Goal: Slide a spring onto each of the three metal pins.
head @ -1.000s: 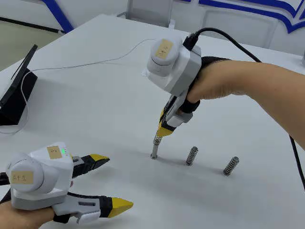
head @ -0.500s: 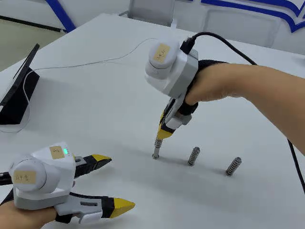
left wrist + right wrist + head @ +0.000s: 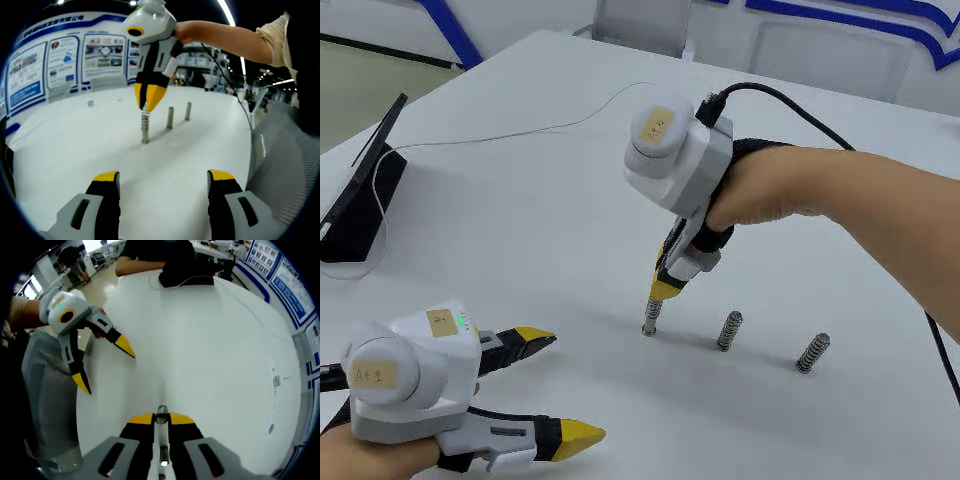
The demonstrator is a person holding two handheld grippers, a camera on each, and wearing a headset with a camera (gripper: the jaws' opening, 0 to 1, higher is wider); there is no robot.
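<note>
Your matte white counter (image 3: 500, 200) runs wide. Past its far edge a grey chair back (image 3: 638, 20) stands against a white wall with blue stripes (image 3: 840, 12). Beyond the counter's left edge you have pale beige floor (image 3: 350, 90). A black slanted screen stand (image 3: 360, 200) sits at that left edge, and a thin white cable (image 3: 520, 131) trails across toward the far edge. In the left gripper view, blue-and-white poster boards (image 3: 65, 60) line the wall under long ceiling strip lights (image 3: 226, 12). In the right gripper view, a person in black (image 3: 160, 260) sits at the counter's far edge.
</note>
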